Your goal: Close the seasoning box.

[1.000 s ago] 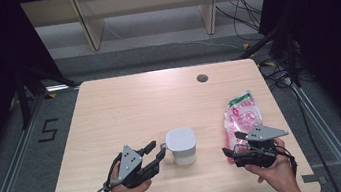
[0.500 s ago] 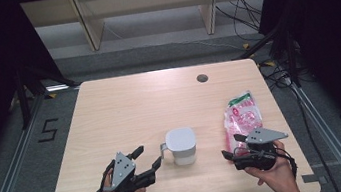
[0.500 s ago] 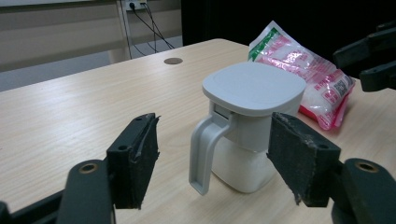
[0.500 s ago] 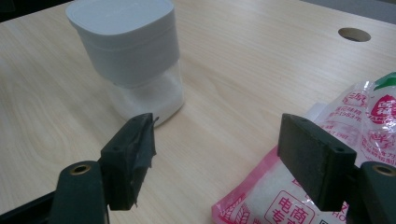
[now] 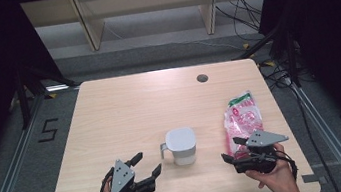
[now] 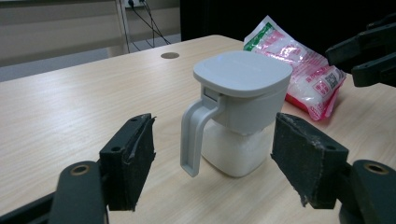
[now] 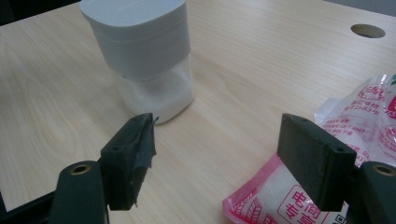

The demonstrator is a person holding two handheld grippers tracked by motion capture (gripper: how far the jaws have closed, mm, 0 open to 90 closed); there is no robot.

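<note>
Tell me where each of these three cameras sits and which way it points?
High view: above the table, looking forward and down; both hands, left claw, right claw.
Left gripper view: rides the left claw, facing the lidded jug; open jaws.
Right gripper view: rides the right claw, open, above the pink bag.
Shared: all three show jug and bag.

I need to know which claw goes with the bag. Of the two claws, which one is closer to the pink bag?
The right claw: its jaws stand open right at the near end of the pink bag. The left claw sits beyond the lidded jar.
</note>
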